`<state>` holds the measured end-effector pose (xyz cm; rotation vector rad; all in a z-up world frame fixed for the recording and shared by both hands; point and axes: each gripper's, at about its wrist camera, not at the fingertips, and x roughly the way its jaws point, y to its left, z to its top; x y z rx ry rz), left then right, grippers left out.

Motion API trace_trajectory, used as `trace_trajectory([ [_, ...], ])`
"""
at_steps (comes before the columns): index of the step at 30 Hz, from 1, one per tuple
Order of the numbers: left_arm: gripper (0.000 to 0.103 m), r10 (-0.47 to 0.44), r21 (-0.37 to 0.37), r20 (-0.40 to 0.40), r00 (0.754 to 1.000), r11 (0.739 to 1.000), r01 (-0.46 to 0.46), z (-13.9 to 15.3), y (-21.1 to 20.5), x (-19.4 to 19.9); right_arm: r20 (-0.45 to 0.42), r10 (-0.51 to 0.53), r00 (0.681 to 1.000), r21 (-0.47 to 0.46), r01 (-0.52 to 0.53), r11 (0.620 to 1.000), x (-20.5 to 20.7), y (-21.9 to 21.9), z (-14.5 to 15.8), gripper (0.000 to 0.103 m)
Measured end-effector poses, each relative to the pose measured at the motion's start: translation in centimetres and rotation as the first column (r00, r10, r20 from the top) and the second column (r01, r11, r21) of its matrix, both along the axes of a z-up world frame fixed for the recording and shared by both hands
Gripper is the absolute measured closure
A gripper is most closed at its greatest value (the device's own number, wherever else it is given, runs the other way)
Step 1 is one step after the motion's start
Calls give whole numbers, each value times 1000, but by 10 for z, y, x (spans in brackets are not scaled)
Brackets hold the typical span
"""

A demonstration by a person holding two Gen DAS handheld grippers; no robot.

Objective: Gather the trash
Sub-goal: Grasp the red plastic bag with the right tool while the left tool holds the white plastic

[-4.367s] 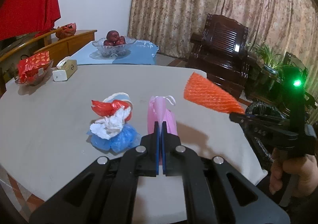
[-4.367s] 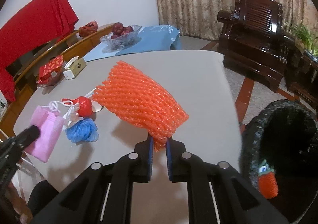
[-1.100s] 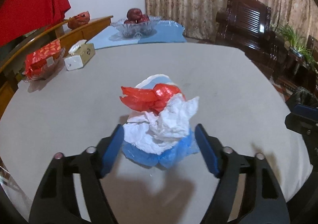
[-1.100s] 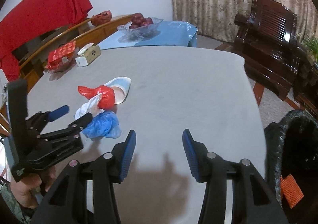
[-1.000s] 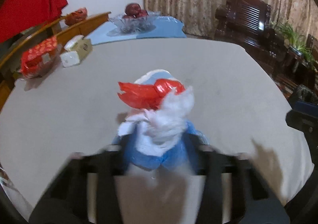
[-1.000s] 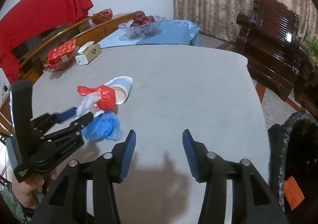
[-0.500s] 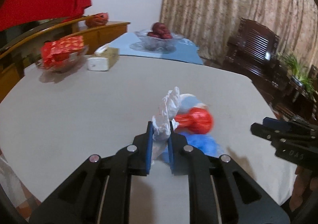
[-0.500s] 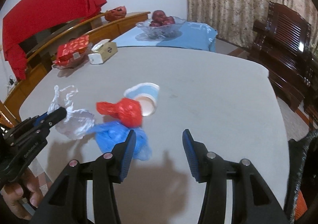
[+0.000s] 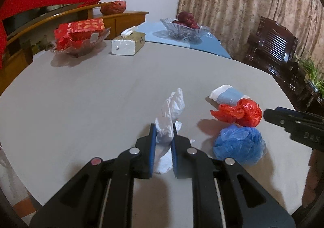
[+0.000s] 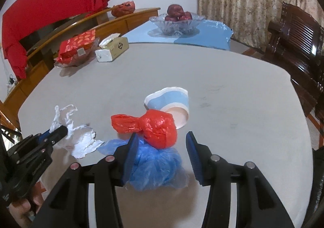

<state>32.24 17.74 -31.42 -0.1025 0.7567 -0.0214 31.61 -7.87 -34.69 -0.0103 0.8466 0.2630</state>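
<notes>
My left gripper (image 9: 163, 133) is shut on a crumpled white tissue (image 9: 170, 115) and holds it at the table's near left; the tissue also shows in the right wrist view (image 10: 79, 136). My right gripper (image 10: 160, 143) is open, its fingers on either side of a red plastic bag (image 10: 154, 126) and a blue plastic bag (image 10: 156, 165). A tipped blue and white paper cup (image 10: 172, 102) lies just behind the red bag. In the left wrist view the red bag (image 9: 241, 113), blue bag (image 9: 239, 145) and cup (image 9: 226, 95) lie to the right.
The grey table (image 9: 101, 90) carries a tissue box (image 9: 128, 43), a glass dish of red packets (image 9: 79, 35) and a glass fruit bowl (image 9: 184, 27) on a blue mat at the back. A dark wooden chair (image 10: 297, 31) stands right.
The white tissue has been pulled off the pile to the left by my left gripper. My right gripper has moved in over the red and blue bags, staying open.
</notes>
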Motion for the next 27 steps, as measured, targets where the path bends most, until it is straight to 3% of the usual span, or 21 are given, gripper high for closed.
trace_trajectory([
  [8,90,-29,-11,-69,997,1000,29,-28,1,12,-38,-16,999,-4,16,1000,19,10,-20,55],
  [13,90,-22,-25,-64,998,999,21,-26,3,10,-58,1,998,13,0,1000,22,11,-25,73],
  [20,90,-29,-6,-59,998,1000,29,-15,-10,3,-8,-4,1000,46,4,999,4,-4,3,76],
  [27,90,-12,12,-29,1000,1000,12,26,-35,-16,56,-12,998,51,9,999,-26,-31,45,76],
])
